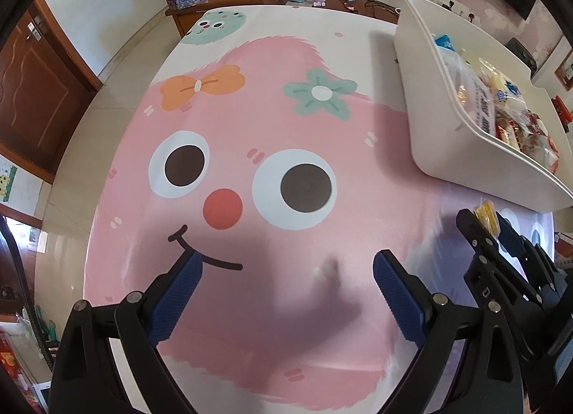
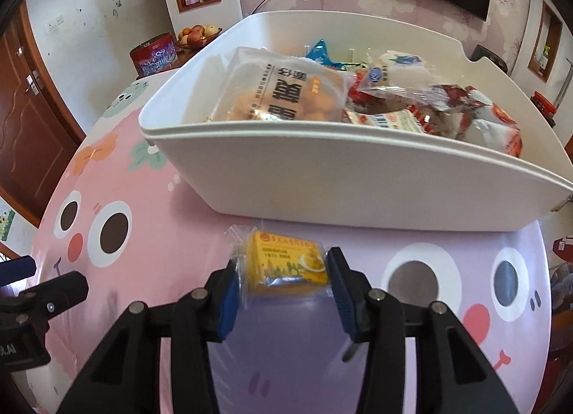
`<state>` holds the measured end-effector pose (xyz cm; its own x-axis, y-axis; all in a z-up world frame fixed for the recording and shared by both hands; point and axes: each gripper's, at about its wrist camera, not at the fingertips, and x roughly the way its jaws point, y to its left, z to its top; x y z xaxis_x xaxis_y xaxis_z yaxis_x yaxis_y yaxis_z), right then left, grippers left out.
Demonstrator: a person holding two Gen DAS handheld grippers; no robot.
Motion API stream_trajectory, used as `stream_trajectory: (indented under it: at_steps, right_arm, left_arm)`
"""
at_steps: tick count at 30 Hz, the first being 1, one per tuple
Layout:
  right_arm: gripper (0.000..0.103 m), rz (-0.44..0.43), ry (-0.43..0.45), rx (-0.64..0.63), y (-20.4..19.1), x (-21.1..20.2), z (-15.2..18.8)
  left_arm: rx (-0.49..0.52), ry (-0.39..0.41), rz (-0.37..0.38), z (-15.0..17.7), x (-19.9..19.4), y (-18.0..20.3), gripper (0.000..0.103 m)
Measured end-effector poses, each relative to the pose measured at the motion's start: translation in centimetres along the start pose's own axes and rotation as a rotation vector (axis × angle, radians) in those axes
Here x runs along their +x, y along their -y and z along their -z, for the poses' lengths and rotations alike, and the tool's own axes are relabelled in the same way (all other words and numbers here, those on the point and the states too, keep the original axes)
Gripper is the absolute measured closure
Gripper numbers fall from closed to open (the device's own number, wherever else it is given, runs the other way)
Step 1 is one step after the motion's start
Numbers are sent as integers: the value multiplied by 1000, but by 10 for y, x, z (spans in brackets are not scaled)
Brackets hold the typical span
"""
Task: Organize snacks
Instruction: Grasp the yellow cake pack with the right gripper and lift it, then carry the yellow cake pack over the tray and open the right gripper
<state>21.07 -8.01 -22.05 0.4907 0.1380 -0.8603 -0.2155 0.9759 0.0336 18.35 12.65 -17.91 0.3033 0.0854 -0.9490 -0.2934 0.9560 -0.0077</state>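
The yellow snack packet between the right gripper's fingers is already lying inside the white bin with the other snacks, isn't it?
Not quite. The yellow snack packet is between the right gripper's fingers, but it is outside the white bin, in front of its near wall, over the cartoon tablecloth. The other snacks are the ones in the bin. The right wrist view shows this.

Both wrist views look steeply down, close over the cartoon tablecloth (image 1: 250, 163), sharing the white bin (image 2: 322, 178).

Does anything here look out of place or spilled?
Nothing is spilled. Only one yellow snack packet is outside the white bin, between the right gripper's pads; the other snacks lie jumbled inside the bin.
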Motion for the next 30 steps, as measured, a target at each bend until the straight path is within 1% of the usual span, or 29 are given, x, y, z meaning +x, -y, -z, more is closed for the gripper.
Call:
stream_trajectory:
  at_steps: [4,8,12,16,19,22,26,30]
  right_arm:
    - [57,-8,7,6,6,-20,3]
    - [57,-14,-7,23,13,-48,8]
    - [57,-17,-19,40,22,-79,11]
    - [57,-16,-12,55,28,-110,9]
    - [57,-21,18,62,34,-138,0]
    - [57,-23,63,62,37,-162,-13]
    - [57,-12,131,51,44,-192,-40]
    - [57,-4,188,46,53,-210,-67]
  left_arm:
    - [13,8,15,7,-14,5,7]
    - [36,19,36,13,-34,14,7]
    - [65,40,60,16,-59,27,7]
    - [103,82,74,12,-89,43,7]
    - [132,123,75,4,-114,53,7]
    - [153,161,96,-6,-137,65,7]
    - [169,202,123,-25,-162,84,7]
    - [193,246,144,-47,-181,103,4]
